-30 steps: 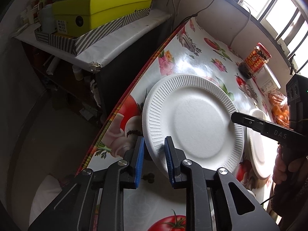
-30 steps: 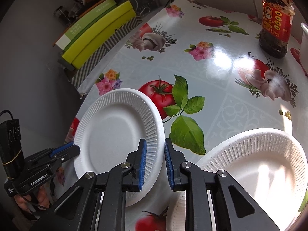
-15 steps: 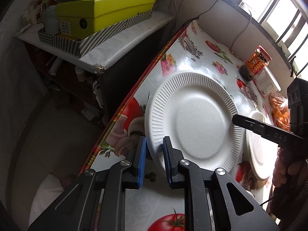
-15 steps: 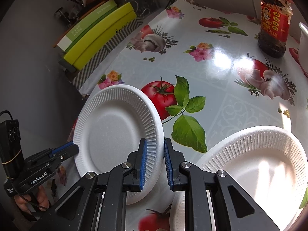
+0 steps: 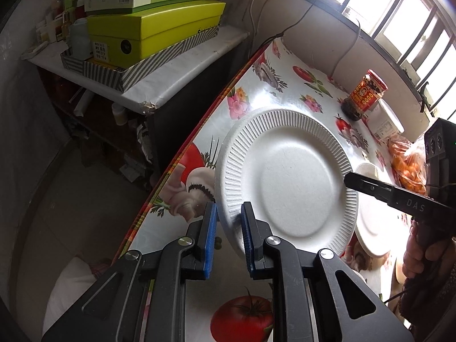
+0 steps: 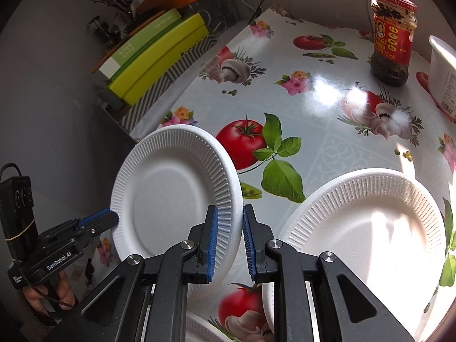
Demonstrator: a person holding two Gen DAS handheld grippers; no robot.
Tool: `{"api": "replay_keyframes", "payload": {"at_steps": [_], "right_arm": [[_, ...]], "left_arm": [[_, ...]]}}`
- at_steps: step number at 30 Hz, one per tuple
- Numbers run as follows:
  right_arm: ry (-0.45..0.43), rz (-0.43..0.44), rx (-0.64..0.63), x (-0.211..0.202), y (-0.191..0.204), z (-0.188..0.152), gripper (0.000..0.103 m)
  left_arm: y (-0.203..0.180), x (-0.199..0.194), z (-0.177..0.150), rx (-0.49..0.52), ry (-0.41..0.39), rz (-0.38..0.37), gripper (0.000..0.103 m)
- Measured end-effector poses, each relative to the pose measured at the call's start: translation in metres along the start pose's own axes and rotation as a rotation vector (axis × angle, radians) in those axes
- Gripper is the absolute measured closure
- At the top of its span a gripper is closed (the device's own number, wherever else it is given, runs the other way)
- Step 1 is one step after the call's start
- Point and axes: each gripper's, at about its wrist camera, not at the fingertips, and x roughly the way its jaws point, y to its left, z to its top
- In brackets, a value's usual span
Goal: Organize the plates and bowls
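Note:
A white foam plate (image 5: pixel 287 179) with a ribbed rim is held tilted above the flowered tablecloth, between both grippers. My left gripper (image 5: pixel 228 239) is shut on its near rim; it also shows in the right wrist view (image 6: pixel 112 216) at the plate's (image 6: pixel 171 193) left edge. My right gripper (image 6: pixel 229 239) is shut on the opposite rim, and shows in the left wrist view (image 5: pixel 347 176). A second white plate (image 6: pixel 367 225) lies on the table to the right, also in the left wrist view (image 5: pixel 370 222).
A chili sauce jar (image 6: pixel 393 37) and a white tub (image 6: pixel 441 71) stand at the back right. A bag of oranges (image 5: pixel 407 165) lies near the window. Green boxes (image 5: pixel 154 34) are stacked on a side shelf left of the table edge (image 5: pixel 182 154). Another plate rim (image 6: pixel 205 327) shows below.
Both grippers have closed tighter on the plate's opposite rims. The plate has lifted and tilted slightly off the table.

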Motion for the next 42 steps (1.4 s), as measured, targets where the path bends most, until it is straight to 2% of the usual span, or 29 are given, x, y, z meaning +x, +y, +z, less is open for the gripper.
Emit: {"api": "replay_keyframes", "payload": {"at_steps": [9,29,42], "right_arm": [[-0.024,0.012,0.016,-0.03,0.01,-0.025,0.086],[-0.042,0.0,0.047,-0.078,0.015,-0.108,0.087],[-0.035,0.009,0.057,-0.09,0.014,-0.142,0.087]], "left_arm": [[-0.006,-0.022,-0.02,0.028,-0.01,-0.017,0.085],[-0.026,-0.055,-0.088,0.104,0.01,-0.05,0.085],[-0.03,-0.062,-0.119,0.119,0.037,-0.058,0.085]]}}
